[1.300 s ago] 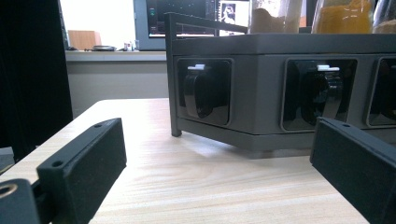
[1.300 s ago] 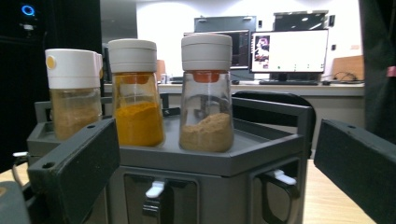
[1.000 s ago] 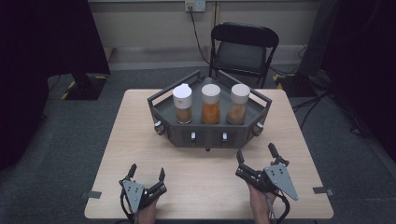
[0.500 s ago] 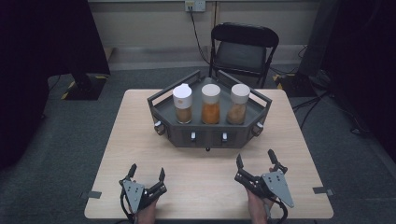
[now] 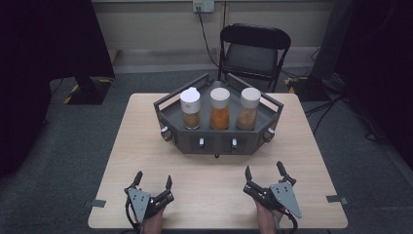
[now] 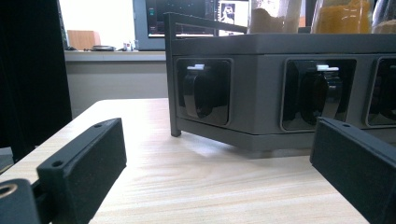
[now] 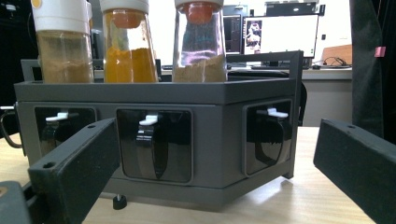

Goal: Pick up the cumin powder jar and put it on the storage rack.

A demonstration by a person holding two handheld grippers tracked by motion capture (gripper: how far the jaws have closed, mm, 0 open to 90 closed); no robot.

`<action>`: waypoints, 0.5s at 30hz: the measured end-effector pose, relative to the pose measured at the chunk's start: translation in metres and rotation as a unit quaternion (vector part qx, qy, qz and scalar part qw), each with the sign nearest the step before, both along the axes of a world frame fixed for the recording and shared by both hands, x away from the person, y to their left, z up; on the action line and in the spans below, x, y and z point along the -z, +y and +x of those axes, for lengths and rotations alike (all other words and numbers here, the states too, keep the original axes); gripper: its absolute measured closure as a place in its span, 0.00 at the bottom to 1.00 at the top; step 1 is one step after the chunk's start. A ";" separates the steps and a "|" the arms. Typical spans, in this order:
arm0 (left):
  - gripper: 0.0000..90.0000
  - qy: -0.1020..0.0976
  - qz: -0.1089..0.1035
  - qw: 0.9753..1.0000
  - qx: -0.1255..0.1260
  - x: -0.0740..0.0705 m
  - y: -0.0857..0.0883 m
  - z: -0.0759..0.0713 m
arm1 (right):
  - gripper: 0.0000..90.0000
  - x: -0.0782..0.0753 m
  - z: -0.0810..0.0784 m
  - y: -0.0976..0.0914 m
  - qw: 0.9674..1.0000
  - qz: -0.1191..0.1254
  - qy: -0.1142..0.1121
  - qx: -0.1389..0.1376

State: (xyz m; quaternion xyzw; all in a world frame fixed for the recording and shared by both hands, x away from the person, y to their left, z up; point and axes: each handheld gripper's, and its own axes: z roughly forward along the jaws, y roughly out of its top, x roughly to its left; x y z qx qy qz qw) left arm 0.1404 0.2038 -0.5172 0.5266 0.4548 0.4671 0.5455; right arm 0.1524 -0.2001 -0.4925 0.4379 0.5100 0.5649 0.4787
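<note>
Your left gripper [image 5: 154, 181] and right gripper [image 5: 263, 171]: jaws spread, empty, low over surface [image 5: 209, 170], near grey rack [image 5: 217, 140] holding three spice jars [image 5: 219, 108].

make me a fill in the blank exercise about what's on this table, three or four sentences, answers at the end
1. The grey rack carries ____ jars with white lids.
2. The middle jar holds a powder coloured ____.
3. The left tongs and the right tongs both have their jaws ____, holding nothing.
4. Behind the table stands a black folding ____.

Missing words: three; orange; open; chair
</note>
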 end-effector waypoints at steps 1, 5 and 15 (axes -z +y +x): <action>0.03 0.000 0.000 1.000 0.000 0.000 0.000 0.000 | 0.00 0.001 0.000 0.000 1.000 0.001 0.000 0.000; 0.03 0.000 0.000 1.000 0.000 0.000 0.000 0.000 | 0.00 0.005 0.001 -0.001 1.000 0.009 0.005 -0.001; 0.03 0.000 0.000 1.000 0.000 0.000 0.000 0.000 | 0.00 0.012 0.003 0.001 1.000 0.004 0.014 -0.005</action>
